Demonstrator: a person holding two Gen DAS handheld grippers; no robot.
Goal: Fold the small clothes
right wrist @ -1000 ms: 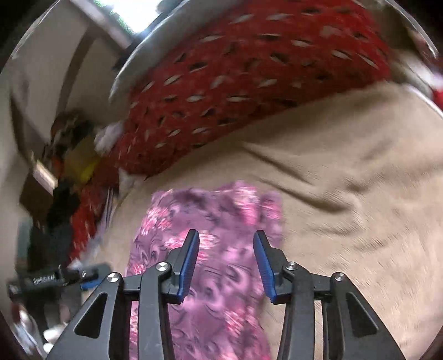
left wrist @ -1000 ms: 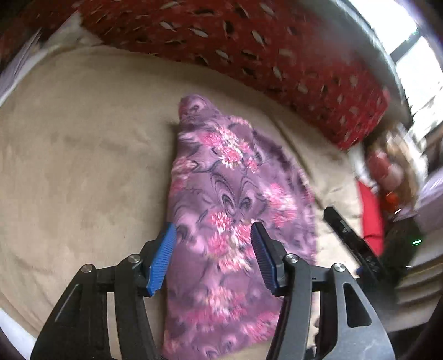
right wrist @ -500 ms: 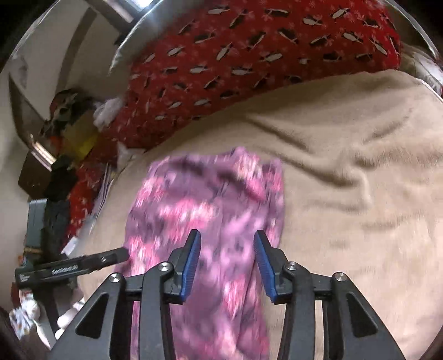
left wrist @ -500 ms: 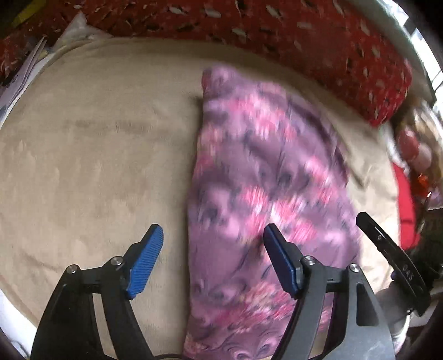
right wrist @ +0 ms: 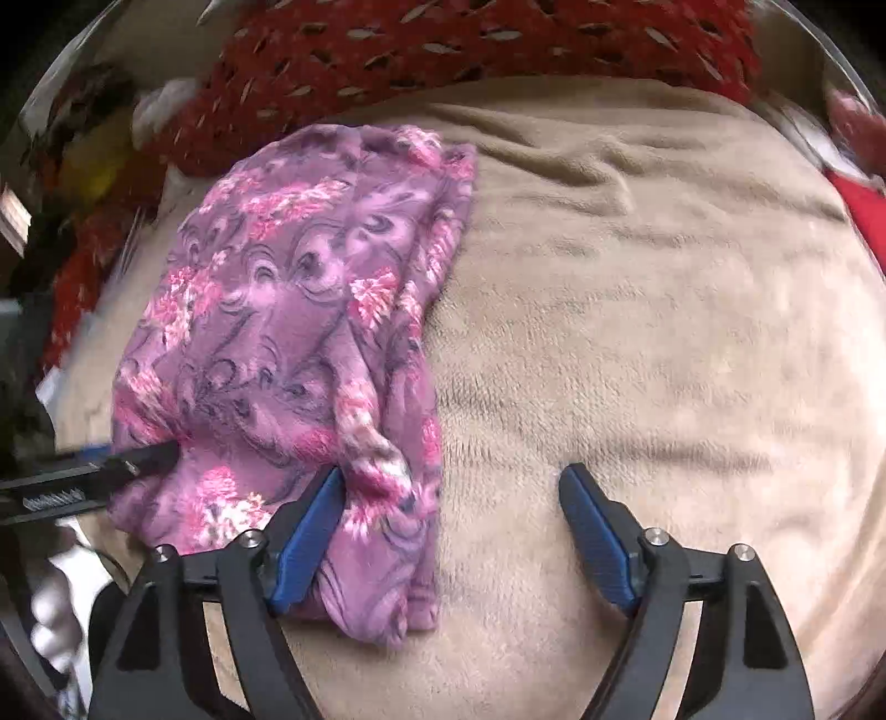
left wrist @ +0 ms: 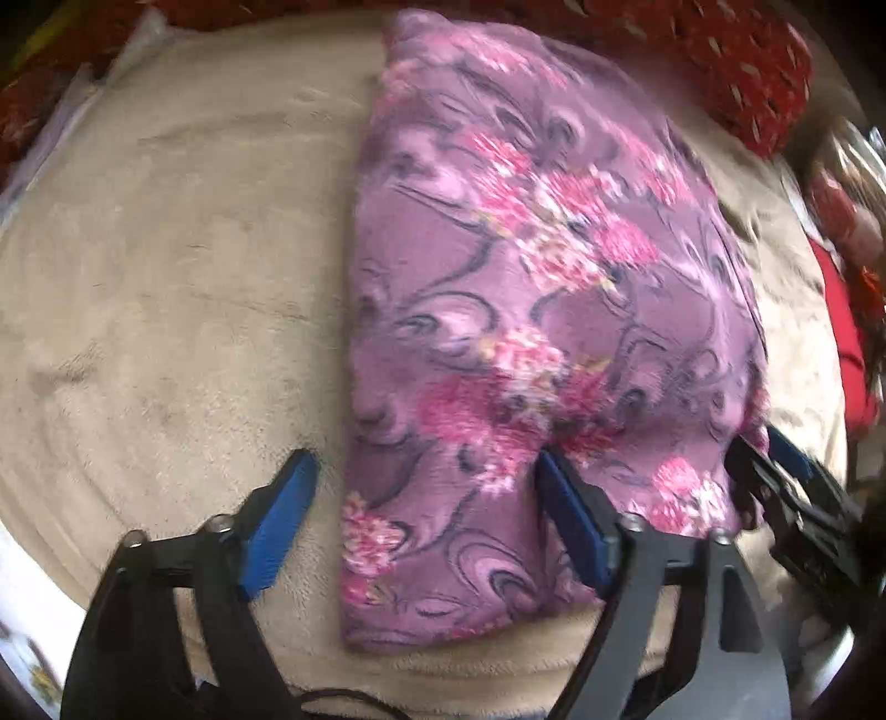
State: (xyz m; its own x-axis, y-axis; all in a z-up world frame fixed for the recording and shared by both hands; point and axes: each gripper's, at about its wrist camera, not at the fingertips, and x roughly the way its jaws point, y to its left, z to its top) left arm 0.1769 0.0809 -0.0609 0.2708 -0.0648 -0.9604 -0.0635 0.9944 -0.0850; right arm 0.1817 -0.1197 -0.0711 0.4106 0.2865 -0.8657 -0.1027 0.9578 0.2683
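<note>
A purple garment with pink flowers (left wrist: 520, 310) lies folded lengthwise on a beige blanket (left wrist: 166, 277); it also shows in the right wrist view (right wrist: 299, 332). My left gripper (left wrist: 423, 512) is open, its jaws astride the garment's near left edge, low over it. My right gripper (right wrist: 451, 520) is open, its jaws astride the garment's near right edge. The right gripper shows at the right of the left wrist view (left wrist: 786, 498). The left gripper's finger shows at the left of the right wrist view (right wrist: 111, 471), touching the cloth.
A red patterned pillow (right wrist: 470, 44) lies along the far edge of the blanket (right wrist: 664, 332). Red and dark clutter (left wrist: 853, 332) lies past the blanket's right side. More clutter sits at the far left in the right wrist view (right wrist: 83, 166).
Both grippers have opened wider and moved down close to the near end of the garment. The garment now fills more of both views.
</note>
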